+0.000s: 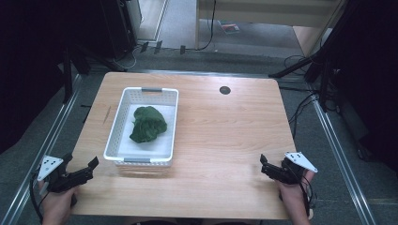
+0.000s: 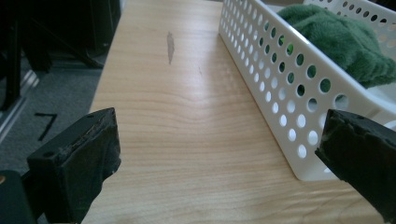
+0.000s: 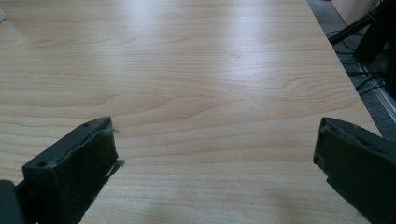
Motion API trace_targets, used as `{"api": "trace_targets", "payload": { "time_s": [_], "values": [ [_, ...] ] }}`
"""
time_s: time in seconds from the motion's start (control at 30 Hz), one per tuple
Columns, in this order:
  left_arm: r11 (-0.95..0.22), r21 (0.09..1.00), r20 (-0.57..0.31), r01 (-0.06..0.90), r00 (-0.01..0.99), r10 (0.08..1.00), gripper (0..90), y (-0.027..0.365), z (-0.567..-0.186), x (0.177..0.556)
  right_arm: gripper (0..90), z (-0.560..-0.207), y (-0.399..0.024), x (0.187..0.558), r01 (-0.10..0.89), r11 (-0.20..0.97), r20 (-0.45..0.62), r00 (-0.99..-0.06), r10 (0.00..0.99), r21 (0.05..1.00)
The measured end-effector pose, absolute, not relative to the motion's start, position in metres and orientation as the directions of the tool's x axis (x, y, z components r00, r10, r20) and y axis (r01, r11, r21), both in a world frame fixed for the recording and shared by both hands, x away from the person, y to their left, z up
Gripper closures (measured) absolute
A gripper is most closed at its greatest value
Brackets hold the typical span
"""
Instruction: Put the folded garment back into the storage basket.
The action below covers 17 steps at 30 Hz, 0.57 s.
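Green towel (image 1: pixel 148 123) lies crumpled in a heap inside the white basket (image 1: pixel 116 123), roughly mid-basket, on the left half of the wooden table (image 1: pixel 225 136). In the left gripper view the towel (image 2: pixel 343 42) bulges about level with the basket's perforated side wall (image 2: pixel 280 79). Basket sits flat, long side running away from the person.

Left gripper (image 1: pixel 83 169) hovers at the near left table edge, jaws spread wide, nothing between them, just beside the basket's near left corner. Right gripper (image 1: pixel 266 165) sits at the near right edge, well apart from the basket, jaws also spread and empty; its own view looks over bare tabletop (image 3: pixel 210 84).

Risks, judged from here: the left gripper is close to the basket corner, so a reach straight in could knock or drag the light basket instead of clearing its rim. A pinch on one fold of the loose heap may lift only part of it, so the towel trails, snags the rim and tips the basket.
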<state>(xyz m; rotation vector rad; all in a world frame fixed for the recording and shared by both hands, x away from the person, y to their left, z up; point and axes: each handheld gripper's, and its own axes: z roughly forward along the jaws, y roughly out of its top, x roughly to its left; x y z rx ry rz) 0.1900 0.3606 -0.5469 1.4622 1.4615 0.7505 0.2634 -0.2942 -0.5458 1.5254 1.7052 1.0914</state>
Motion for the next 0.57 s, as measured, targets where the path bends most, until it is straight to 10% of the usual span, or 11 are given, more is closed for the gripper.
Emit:
{"api": "trace_targets", "payload": {
  "time_s": [0.57],
  "values": [
    [0.113, 0.883, -0.155, 0.456, 0.054, 0.986, 0.0, 0.3559, -0.5521, 0.1897, 0.0, -0.5459, -0.2937, 0.2635, 0.492, 0.003, 0.083, -0.153, 0.985, 0.871]
  ]
}}
